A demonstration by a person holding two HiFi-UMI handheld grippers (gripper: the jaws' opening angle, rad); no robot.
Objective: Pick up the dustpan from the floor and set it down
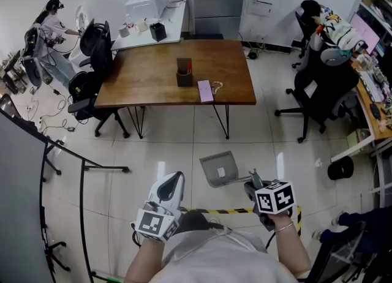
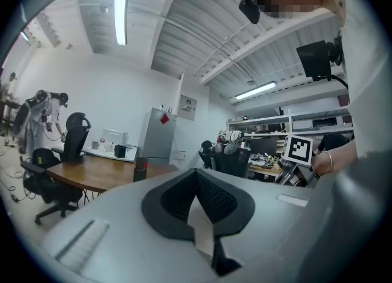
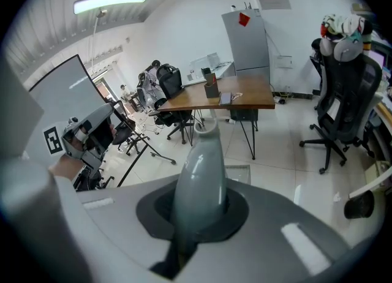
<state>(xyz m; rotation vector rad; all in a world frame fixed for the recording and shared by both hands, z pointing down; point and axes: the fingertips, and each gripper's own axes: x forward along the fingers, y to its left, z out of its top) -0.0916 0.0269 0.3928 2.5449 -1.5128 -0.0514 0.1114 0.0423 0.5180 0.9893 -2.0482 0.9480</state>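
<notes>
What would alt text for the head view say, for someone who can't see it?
Seen from above, a person's right gripper is clamped on the handle of a grey dustpan over a pale tiled floor. The left gripper holds nothing; a wooden table stands beyond.

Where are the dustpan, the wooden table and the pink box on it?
dustpan (image 1: 218, 168), head view, its flat grey pan.
wooden table (image 1: 153, 73), head view, bare tabletop.
pink box (image 1: 205, 90), head view, its top face.

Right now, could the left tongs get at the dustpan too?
Probably yes. The dustpan lies just ahead and right of the left tongs, with only bare floor tiles between. The right tongs grip only its handle, leaving the pan free.
</notes>
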